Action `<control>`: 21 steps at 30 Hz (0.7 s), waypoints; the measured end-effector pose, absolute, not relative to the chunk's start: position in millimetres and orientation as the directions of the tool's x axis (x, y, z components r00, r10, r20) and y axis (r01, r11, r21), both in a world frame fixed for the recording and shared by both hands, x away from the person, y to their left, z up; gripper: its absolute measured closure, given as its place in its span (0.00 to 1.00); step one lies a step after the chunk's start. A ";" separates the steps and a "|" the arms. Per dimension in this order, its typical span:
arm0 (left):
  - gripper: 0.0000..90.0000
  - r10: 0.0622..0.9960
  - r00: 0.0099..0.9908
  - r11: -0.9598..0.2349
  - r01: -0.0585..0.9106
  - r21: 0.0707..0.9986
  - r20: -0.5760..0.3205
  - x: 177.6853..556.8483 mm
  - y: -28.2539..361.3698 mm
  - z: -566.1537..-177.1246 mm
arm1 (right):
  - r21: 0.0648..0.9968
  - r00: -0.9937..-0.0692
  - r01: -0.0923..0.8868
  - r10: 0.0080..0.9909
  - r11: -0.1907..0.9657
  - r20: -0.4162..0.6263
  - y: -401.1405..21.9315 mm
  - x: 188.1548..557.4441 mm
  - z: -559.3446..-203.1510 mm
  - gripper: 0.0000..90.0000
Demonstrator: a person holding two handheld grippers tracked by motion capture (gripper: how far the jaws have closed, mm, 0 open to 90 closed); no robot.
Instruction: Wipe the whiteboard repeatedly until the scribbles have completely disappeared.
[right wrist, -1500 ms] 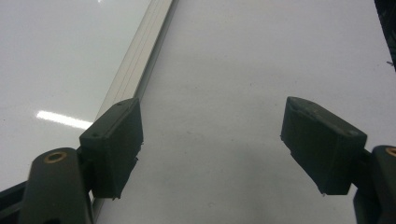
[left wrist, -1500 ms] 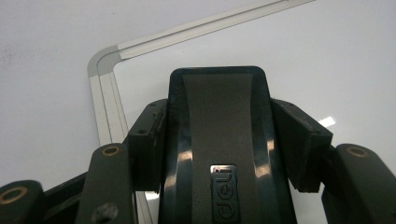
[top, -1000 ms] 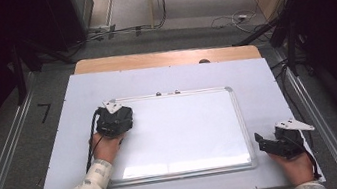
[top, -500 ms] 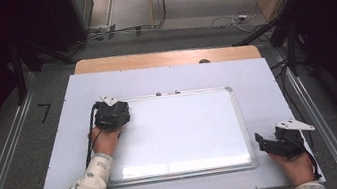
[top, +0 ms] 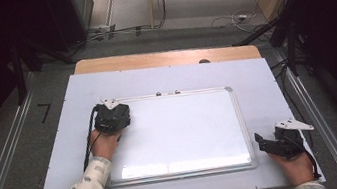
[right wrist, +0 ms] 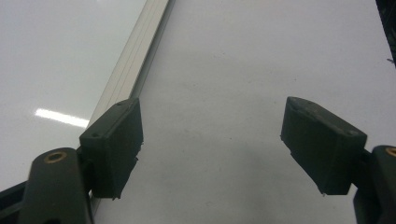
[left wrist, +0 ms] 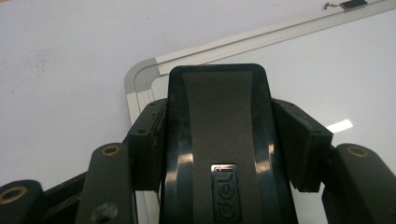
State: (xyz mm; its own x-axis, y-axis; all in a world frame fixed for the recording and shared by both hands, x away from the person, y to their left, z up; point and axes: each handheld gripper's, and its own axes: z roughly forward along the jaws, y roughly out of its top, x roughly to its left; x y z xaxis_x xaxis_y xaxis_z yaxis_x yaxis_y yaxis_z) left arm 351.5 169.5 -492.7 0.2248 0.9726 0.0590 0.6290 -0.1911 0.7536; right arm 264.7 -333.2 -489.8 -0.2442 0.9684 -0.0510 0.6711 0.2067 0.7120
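A pale lavender-white sheet (top: 265, 80) covers a light wooden tabletop (top: 151, 59), leaving a strip of bare wood along the far edge. Beyond it, black and white cables (top: 226, 17) trail across the grey floor (top: 10, 163). Silver metal rails (top: 319, 117) flank both sides.

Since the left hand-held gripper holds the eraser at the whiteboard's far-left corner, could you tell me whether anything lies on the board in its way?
Nothing visible: the whiteboard is bare ahead of the eraser in the left hand-held gripper.
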 end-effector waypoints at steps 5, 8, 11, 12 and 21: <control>0.46 0.968 0.245 -0.201 0.625 0.754 0.055 340.1 166.0 -493.4 | 0.710 -0.242 0.673 0.969 0.206 -0.051 -333.1 265.1 -490.2 0.22; 0.46 0.962 0.268 -0.216 0.623 0.751 0.054 330.8 162.2 -493.6 | 0.711 -0.241 0.673 0.969 0.205 -0.051 -333.0 265.2 -490.1 0.22; 0.46 0.957 0.286 -0.222 0.622 0.751 0.046 321.4 157.8 -494.0 | 0.710 -0.241 0.673 0.969 0.205 -0.052 -332.8 265.5 -490.3 0.22; 0.46 0.955 0.295 -0.225 0.620 0.752 0.043 318.4 156.1 -494.2 | 0.710 -0.242 0.673 0.969 0.206 -0.052 -332.5 265.4 -490.2 0.22; 0.46 0.931 0.363 -0.269 0.601 0.752 0.042 291.8 137.1 -495.6 | 0.710 -0.244 0.672 0.968 0.210 -0.055 -331.8 266.0 -490.3 0.22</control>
State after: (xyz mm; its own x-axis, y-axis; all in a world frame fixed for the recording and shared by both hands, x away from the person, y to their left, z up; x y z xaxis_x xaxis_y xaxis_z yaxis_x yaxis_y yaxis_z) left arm 291.8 137.1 -495.6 0.3632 0.9308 0.0420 0.6014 -0.2686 0.7525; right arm 266.0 -331.8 -490.3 -0.2444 0.9681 -0.0553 0.6719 0.2102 0.7102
